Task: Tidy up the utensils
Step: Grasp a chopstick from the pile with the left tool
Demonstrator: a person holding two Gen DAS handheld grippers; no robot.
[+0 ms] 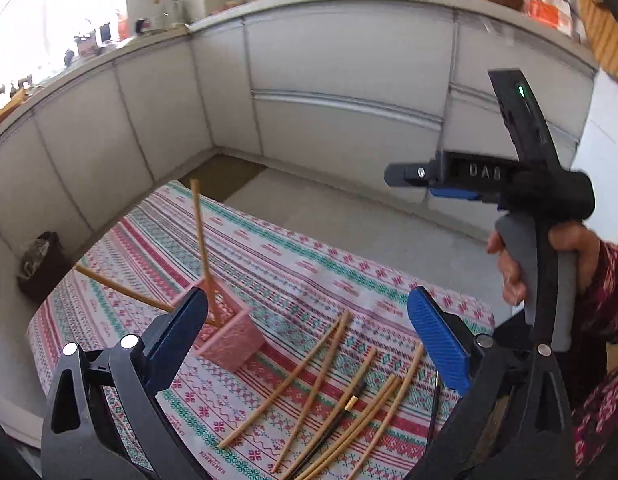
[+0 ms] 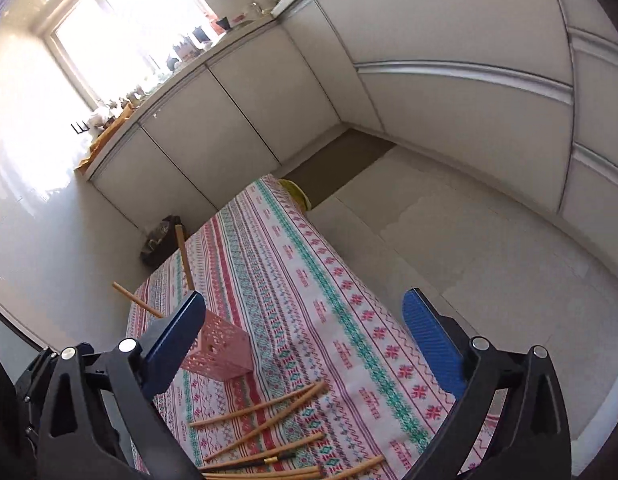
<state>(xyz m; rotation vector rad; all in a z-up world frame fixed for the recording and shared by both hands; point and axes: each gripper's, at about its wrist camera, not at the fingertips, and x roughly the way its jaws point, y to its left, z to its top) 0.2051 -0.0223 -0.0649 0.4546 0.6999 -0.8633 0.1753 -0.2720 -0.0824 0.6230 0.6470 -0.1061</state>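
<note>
Left tool (image 1: 307,328) spread wide, blue pads apart and nothing pinched, hovering above the table (image 1: 277,248) with its patterned red, green and white cloth. Right tool (image 2: 303,334) likewise spread wide and carrying nothing, raised over the same cloth; seen also from the left wrist view at the right side (image 1: 401,176), held up in a hand (image 1: 549,256) wrapped around the grey grip. Pink perforated holder (image 1: 233,340) standing on the cloth, square in section and tilted in both views, just behind the left pad of each tool. Two wooden chopsticks (image 1: 201,232) standing in the holder, one leaning nearly upright, the other slanting low to the left. Loose wooden chopsticks (image 1: 285,384) scattered flat on the cloth near the table's close edge, to the right of the holder and apart from it, fanned at differing angles. Among them one dark chopstick (image 1: 337,420) with a gold band, lying between the pale ones. From the right wrist view the same loose pile (image 2: 265,408) low in the picture, between the two pads, the holder (image 2: 223,354) just above it. White cabinets (image 1: 349,80) behind the table, pale floor (image 2: 449,240) to its right.
</note>
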